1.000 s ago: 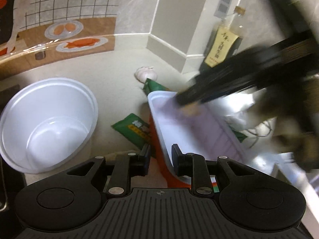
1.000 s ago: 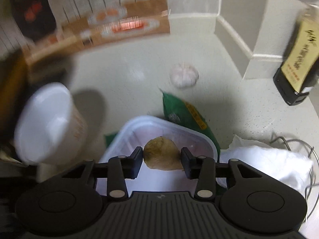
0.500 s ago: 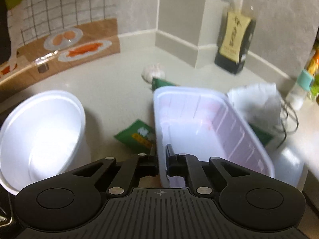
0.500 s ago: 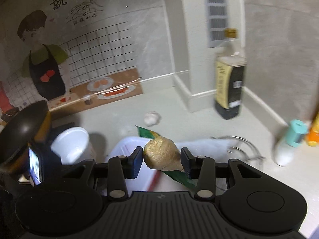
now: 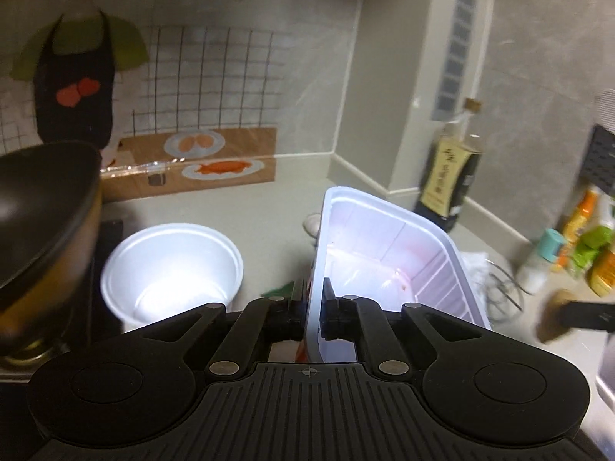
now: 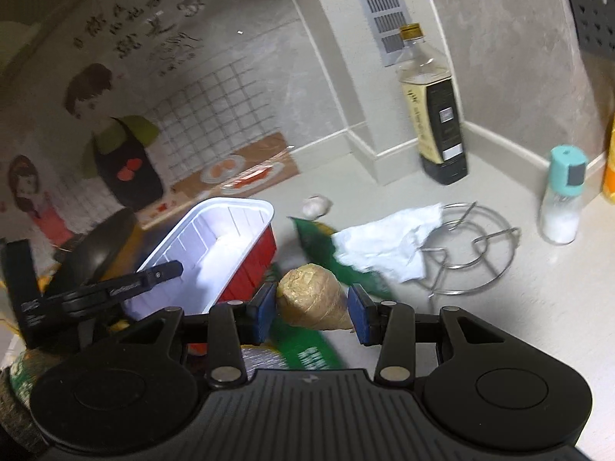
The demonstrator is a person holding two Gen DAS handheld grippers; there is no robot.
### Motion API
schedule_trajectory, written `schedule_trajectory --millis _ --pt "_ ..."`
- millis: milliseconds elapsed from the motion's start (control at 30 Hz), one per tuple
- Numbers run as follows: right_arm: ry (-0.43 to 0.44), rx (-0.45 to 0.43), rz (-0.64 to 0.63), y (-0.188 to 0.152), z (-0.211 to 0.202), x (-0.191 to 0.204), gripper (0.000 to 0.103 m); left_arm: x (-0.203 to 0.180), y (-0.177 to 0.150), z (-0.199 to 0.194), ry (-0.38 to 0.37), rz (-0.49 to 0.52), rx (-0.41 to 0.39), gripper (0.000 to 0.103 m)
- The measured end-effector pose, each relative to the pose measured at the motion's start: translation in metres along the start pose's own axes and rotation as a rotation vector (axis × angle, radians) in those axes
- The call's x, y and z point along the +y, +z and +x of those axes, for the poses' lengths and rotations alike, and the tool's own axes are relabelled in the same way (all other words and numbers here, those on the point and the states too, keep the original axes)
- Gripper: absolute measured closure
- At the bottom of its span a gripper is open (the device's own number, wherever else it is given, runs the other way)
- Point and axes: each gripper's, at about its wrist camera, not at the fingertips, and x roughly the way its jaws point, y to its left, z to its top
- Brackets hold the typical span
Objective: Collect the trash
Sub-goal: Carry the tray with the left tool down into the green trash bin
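Note:
My left gripper (image 5: 313, 307) is shut on the near wall of a white plastic tray (image 5: 384, 253) with red outer sides, holding it tilted above the counter. From the right wrist view the same tray (image 6: 215, 238) hangs at the left with the left gripper (image 6: 115, 288) clamped on it. Blue pads of my right gripper (image 6: 311, 305) are shut on a beige piece of ginger (image 6: 307, 292). Trash lies on the counter: green wrappers (image 6: 326, 246), a crumpled white tissue (image 6: 388, 238) and an empty white round bowl (image 5: 173, 265).
A garlic bulb (image 6: 316, 205) sits behind the wrappers. A wire trivet (image 6: 472, 253), a salt shaker (image 6: 563, 196) and a dark sauce bottle (image 6: 434, 115) stand at the right by the wall. A black wok (image 5: 42, 207) is at the left.
My left gripper closed on the tray's wall and lifted the tray, tilting it. My right gripper carried the ginger up and away to the right of the tray.

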Motion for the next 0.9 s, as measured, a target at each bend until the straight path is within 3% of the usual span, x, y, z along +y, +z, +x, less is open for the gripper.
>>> schedule_trajectory --millis 133,233,433,567,800,900 --pt "0.065 -0.011 0.117 -0.02 -0.008 -0.001 0.062 0.001 -0.015 -0.029 -0.056 0.003 -0.02 0.093" --pt "0.047 -0.008 0.187 -0.041 -0.013 0.006 0.062 0.006 -0.025 -0.034 -0.135 0.023 -0.02 0.093" --pt "-0.018 0.004 0.344 -0.085 -0.017 0.027 0.062 0.036 -0.043 -0.041 -0.262 0.069 0.023 0.093" --pt "-0.101 -0.05 0.387 -0.111 -0.021 0.052 0.062 0.053 -0.052 -0.05 -0.333 0.132 0.04 0.093" --pt "-0.196 -0.123 0.562 -0.17 -0.046 0.067 0.063 0.038 -0.072 -0.046 -0.496 0.267 0.103 0.092" --pt "-0.278 -0.128 0.641 -0.203 -0.057 0.067 0.066 0.023 -0.086 -0.04 -0.571 0.314 0.152 0.092"
